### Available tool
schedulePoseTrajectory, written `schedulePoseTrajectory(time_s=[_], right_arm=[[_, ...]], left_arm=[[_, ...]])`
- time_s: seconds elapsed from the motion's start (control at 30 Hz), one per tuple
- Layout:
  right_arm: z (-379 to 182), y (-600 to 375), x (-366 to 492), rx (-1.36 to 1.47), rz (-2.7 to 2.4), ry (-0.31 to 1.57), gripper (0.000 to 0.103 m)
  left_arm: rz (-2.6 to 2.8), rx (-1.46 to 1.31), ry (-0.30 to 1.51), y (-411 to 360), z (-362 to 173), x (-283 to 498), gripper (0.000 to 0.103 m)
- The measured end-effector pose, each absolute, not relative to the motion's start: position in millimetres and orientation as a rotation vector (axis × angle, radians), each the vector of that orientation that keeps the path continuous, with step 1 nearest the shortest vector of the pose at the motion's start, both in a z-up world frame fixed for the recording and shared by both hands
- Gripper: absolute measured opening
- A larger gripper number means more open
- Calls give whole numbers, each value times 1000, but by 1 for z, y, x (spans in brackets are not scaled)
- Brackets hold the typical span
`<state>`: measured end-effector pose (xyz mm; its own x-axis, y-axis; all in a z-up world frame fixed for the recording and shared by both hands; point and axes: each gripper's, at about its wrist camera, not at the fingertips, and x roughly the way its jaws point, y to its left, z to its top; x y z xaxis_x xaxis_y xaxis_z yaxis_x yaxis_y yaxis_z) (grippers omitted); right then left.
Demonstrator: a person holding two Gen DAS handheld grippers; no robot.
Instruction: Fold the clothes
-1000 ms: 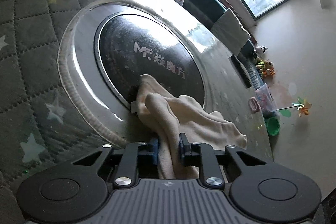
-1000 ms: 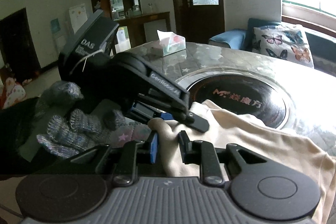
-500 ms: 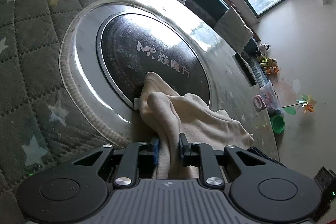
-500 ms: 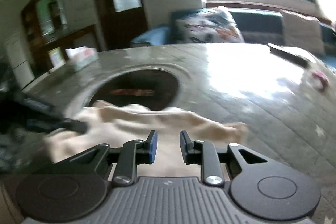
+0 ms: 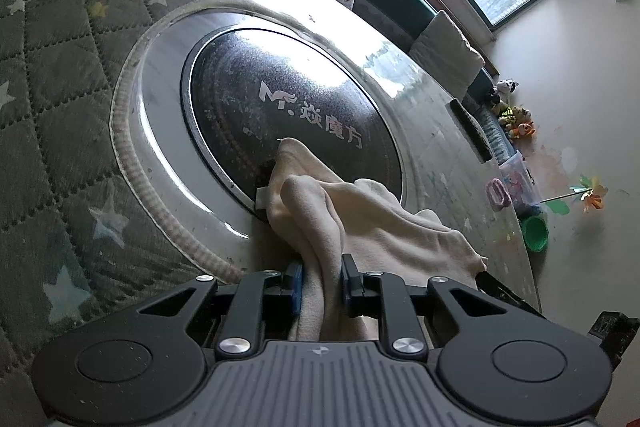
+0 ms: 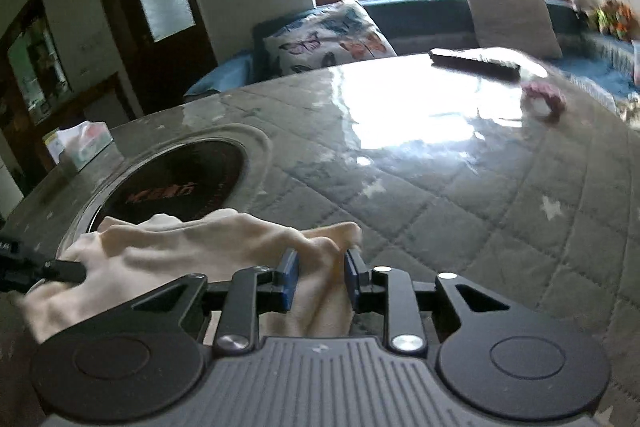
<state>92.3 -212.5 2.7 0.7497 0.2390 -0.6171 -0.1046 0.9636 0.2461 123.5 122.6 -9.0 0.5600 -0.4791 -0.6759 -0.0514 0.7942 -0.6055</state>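
A cream garment [image 5: 368, 223] lies bunched on the quilted grey table [image 5: 60, 75], partly over the black round hotplate [image 5: 288, 111]. My left gripper [image 5: 322, 281] is shut on a fold of the garment near its left end. In the right wrist view the same cream garment [image 6: 192, 247] stretches leftward, and my right gripper [image 6: 319, 277] is shut on its right end. The tip of the left gripper [image 6: 64, 269] shows at the garment's far left edge. The right gripper's body shows in the left wrist view [image 5: 504, 291].
A tissue box [image 6: 82, 143] stands at the table's far left. A black remote [image 6: 474, 61] and a pink hair tie [image 6: 544, 99] lie on the far right of the table. A butterfly pillow [image 6: 328, 39] and sofa sit behind. A green bowl [image 5: 536, 233] is on the floor.
My right gripper has swung right along the garment, away from the left gripper, and now holds its other end. The left gripper has stayed shut on its fold.
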Motion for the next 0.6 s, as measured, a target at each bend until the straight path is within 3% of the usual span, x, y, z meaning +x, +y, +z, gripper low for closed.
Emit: schedulePoseTrajectory(time_s=[0.13,0.37,0.4,0.47,0.6], right_arm=[[2,-213,91,207,156,676,38],[-4,-216,91,246,187,692,38],[-4,-214,91,248,197,692,34],[-5,-208,90,234,209,694,16],[-1,-207,86,253,209,671,10]], left_arm=[[-270,-618,958,121,-9,125,20],[-266,-611,957,120,-9,126,20],[-265,-609,956,119,-9,126,20],[-261,-603,955,119,-8,126,20],[-255,-580,948,116,-2,126,19]])
